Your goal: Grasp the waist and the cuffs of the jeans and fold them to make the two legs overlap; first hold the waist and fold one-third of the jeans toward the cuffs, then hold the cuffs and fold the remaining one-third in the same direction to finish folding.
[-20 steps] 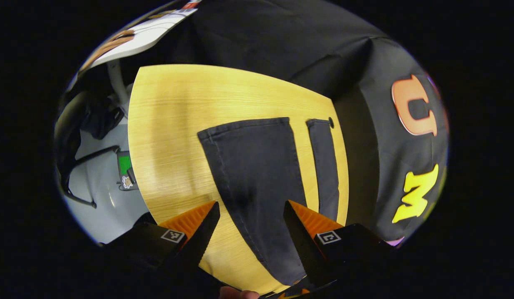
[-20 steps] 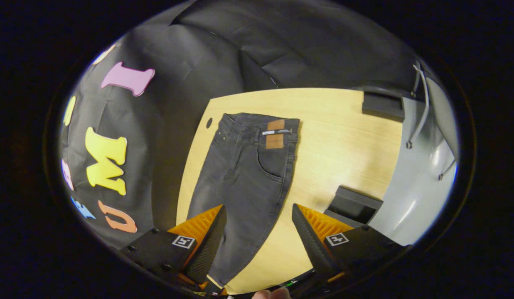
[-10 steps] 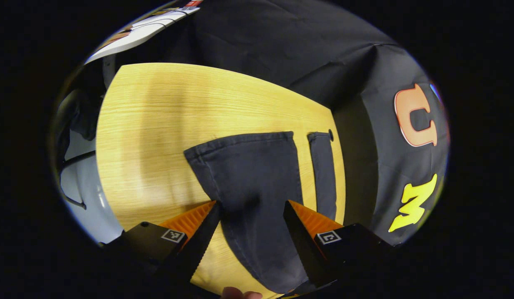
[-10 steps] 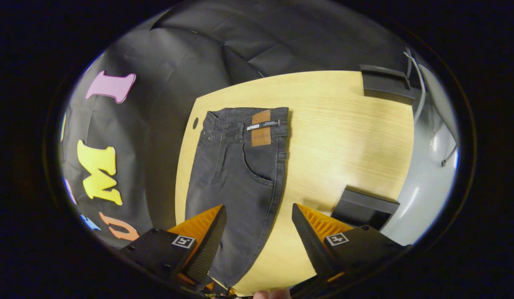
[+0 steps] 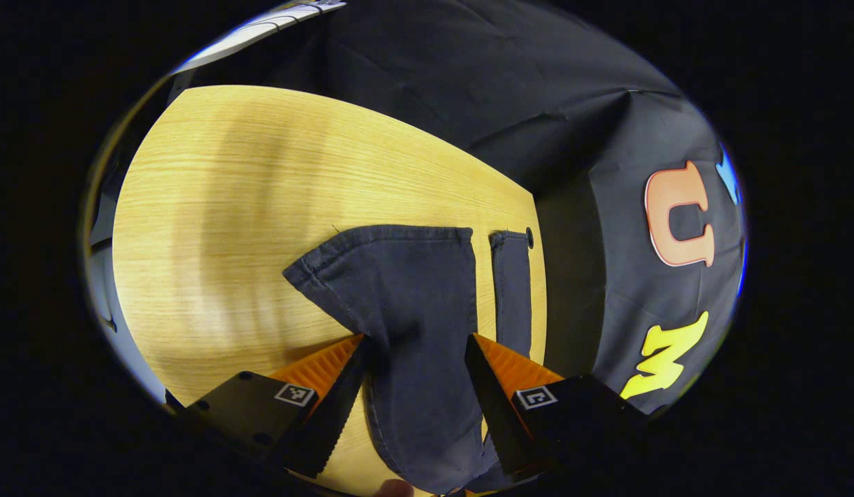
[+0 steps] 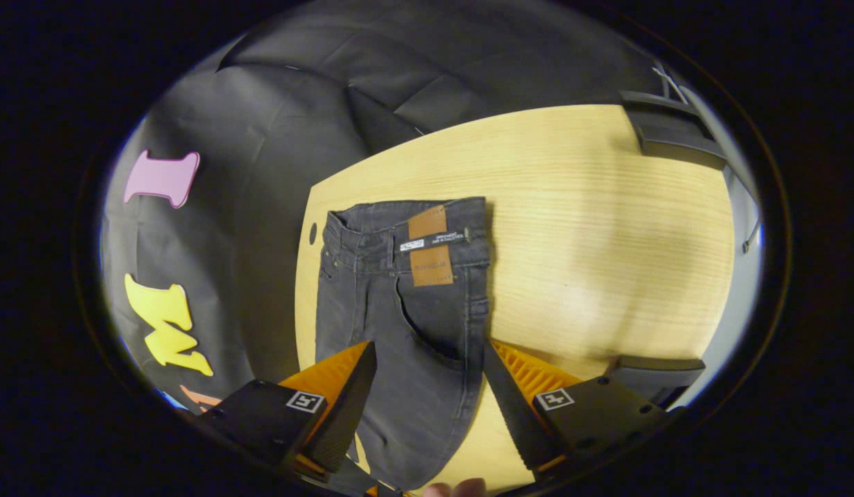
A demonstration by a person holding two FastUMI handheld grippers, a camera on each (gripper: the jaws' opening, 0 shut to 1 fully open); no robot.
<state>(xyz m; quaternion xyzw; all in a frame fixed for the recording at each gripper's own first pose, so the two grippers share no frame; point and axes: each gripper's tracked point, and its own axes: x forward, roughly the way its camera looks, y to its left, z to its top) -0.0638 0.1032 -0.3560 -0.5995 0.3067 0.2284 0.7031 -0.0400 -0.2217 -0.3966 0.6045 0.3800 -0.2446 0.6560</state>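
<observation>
Dark grey jeans (image 5: 413, 297) lie flat on the wooden table (image 5: 226, 207). In the left gripper view the two legs run away from me, the wide cuff (image 5: 392, 233) beside the narrow cuff (image 5: 509, 238) near the table's far edge. My left gripper (image 5: 416, 373) is open, its fingers either side of the wide leg. In the right gripper view the jeans (image 6: 399, 331) show their waist (image 6: 406, 221) with a brown patch (image 6: 430, 248). My right gripper (image 6: 427, 379) is open above the hip, short of the waist.
A black box (image 6: 675, 128) sits at the table's (image 6: 592, 228) far right corner and another black box (image 6: 651, 373) lies close to my right gripper's right finger. A small round hole (image 6: 313, 232) marks the table near the waist. Black cloth walls stand behind.
Both grippers have moved forward and lower, the left toward the cuffs, the right toward the waist. The jeans look larger and nearer. Both grippers stay open.
</observation>
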